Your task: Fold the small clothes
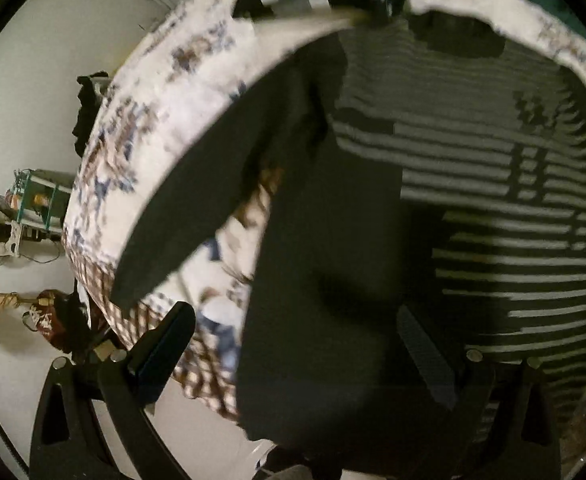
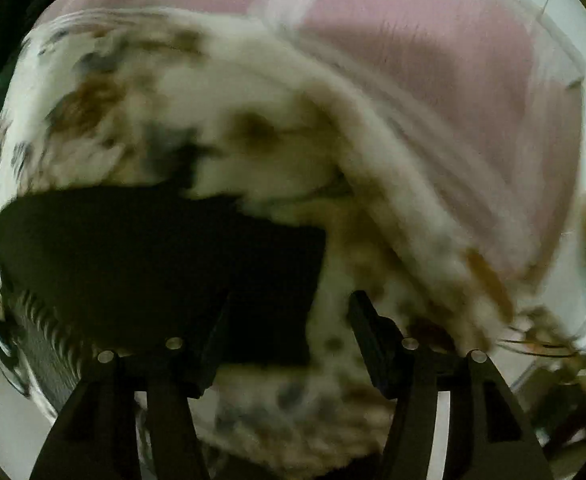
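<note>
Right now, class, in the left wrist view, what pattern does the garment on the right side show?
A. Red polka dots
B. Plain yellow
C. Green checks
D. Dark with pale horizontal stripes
D: the striped garment is dark with pale grey bands running across it, lying beside a plain dark garment on the floral bedspread.

No lettering, label, brand or number can be read in either view; motion blur smears both.
</note>
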`<state>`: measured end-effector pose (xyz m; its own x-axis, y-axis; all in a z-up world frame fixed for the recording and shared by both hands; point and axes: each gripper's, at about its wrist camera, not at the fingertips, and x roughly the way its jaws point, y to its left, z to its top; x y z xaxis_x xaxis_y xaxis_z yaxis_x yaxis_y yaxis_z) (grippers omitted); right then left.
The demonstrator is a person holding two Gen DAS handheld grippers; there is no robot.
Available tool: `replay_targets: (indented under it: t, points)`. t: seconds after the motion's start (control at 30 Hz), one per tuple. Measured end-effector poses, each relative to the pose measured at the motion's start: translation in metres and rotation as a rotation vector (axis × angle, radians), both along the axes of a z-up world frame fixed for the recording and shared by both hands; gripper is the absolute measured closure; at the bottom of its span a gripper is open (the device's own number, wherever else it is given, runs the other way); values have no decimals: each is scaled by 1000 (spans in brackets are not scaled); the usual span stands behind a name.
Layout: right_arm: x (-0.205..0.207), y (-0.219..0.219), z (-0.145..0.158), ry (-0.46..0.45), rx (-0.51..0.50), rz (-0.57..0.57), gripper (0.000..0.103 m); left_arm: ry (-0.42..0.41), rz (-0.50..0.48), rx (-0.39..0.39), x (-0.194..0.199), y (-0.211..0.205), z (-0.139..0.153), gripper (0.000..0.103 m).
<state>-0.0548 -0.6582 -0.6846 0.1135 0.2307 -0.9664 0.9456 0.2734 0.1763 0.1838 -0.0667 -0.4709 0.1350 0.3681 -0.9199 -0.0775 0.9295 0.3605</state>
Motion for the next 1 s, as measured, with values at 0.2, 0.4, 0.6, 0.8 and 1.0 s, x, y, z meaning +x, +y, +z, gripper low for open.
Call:
replay_targets:
  t: [0.2,0.4,0.6,0.8,1.0]
  points:
    - [18,23,7,-136,-56,85,98,38,-53,7,6,-31,-43,0]
    - [21,-1,70,-221,-191,112,97,14,-85,-29,15,-50,-46,0]
    - [37,-85,132,-202,-342,74,97,-14,-133,-73,21,-68,-39,0]
    - [76,-114,146,-212,-349,121,97,-14,-127,-106,24,-67,-42,0]
    - [111,-71,159,-279,-254,193,97,-8,-108,-118,16,-52,-44,0]
